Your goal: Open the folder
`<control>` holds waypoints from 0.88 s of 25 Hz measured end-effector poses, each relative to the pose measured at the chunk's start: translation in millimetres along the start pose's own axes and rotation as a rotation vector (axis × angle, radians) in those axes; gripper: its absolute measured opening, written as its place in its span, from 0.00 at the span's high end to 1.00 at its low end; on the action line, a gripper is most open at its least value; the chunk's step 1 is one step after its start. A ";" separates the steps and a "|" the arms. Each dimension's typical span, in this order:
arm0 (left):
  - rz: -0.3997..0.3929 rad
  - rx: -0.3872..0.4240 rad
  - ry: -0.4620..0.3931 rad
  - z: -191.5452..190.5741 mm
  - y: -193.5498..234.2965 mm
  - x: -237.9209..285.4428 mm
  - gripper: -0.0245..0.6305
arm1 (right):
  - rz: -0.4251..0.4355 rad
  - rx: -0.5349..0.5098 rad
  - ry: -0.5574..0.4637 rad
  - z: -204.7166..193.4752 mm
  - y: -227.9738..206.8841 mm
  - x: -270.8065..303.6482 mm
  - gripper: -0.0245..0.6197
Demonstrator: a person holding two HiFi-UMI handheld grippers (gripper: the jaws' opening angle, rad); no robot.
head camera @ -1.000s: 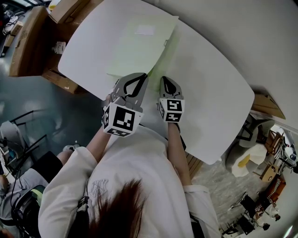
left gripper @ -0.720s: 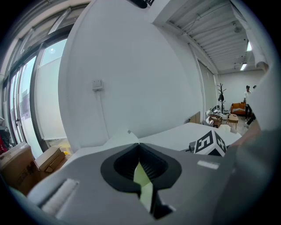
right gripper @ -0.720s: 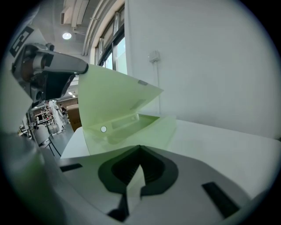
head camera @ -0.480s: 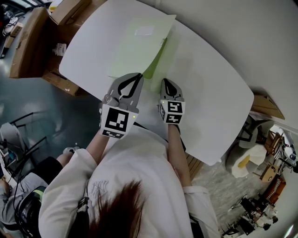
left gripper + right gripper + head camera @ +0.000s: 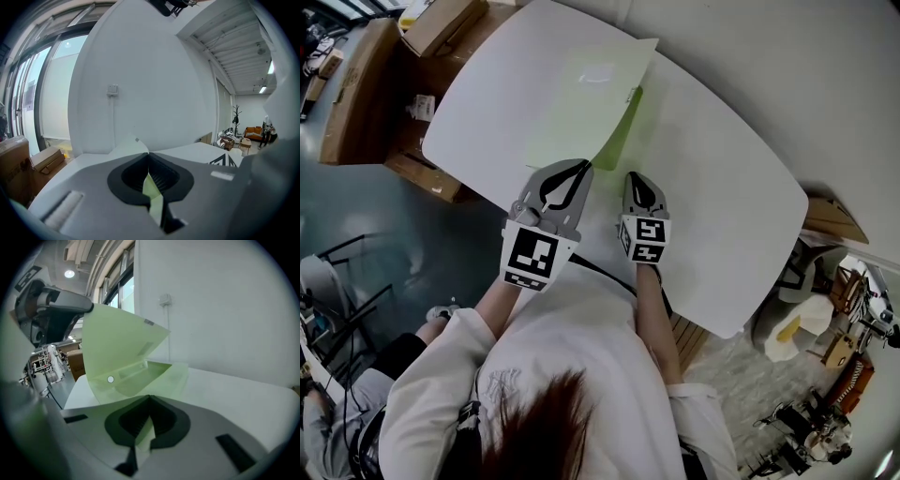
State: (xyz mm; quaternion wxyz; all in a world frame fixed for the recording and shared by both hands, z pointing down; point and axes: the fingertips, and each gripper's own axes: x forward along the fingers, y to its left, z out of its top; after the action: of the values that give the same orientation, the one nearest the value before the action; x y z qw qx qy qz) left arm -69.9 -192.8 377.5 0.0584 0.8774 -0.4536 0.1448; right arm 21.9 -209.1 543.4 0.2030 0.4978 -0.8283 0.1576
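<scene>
A pale green folder (image 5: pixel 592 98) is seen lying on a white table (image 5: pixel 722 197), toward twelve o'clock in the head view, with its front cover (image 5: pixel 572 117) already raised off the back leaf (image 5: pixel 622 141). The left gripper (image 5: pixel 584 166) is clenched on the near corner of that cover, with a thin green strip (image 5: pixel 153 192) pinched between its closed jaws. The right gripper (image 5: pixel 635 178), just beside it at three o'clock, is clamped likewise on the near edge of the back leaf and is judged to be pinning it down. For the step in hand to be done well, the cover should be swung up and over toward ten o'clock in one slow arc about the spine. The pinch should be kept firm but not dragged, since thin plastic is judged likely to slip or buckle. The back leaf should be held flat against the table so that the whole folder is not lifted. In the head view only the outside of the cover and a darker green wedge beneath it are shown. In the right gripper view the inside is revealed: the cover is seen standing like a sail at eleven o'clock, with an inner pocket (image 5: pixel 140 369) and a small round stud (image 5: pixel 110 379). In the left gripper view little of the folder is shown beyond the strip in the jaws
</scene>
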 end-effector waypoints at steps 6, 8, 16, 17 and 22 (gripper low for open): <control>0.001 -0.032 -0.034 2.5 16.3 -8.6 0.95 | -0.036 0.054 -0.040 -2.4 -3.7 2.7 0.95; -0.004 -0.039 -0.045 3.8 21.6 -10.9 0.95 | -0.050 0.046 -0.035 -2.2 -5.7 3.0 0.95; 0.002 -0.052 -0.070 7.5 46.1 -30.4 0.95 | -0.081 0.019 -0.015 0.1 -0.3 2.9 0.95; 0.005 -0.055 -0.072 7.7 47.9 -32.0 0.95 | -0.081 0.016 -0.011 -0.3 0.0 2.5 0.95; 0.040 -0.073 -0.088 9.6 61.4 -39.7 0.95 | -0.083 0.004 -0.003 0.6 -0.8 3.0 0.95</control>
State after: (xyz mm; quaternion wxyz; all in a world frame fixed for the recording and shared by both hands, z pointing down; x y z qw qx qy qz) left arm -139.6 -199.9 354.3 0.0676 0.8710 -0.4781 0.0904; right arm 21.2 -212.0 544.4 0.2069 0.5322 -0.8071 0.1499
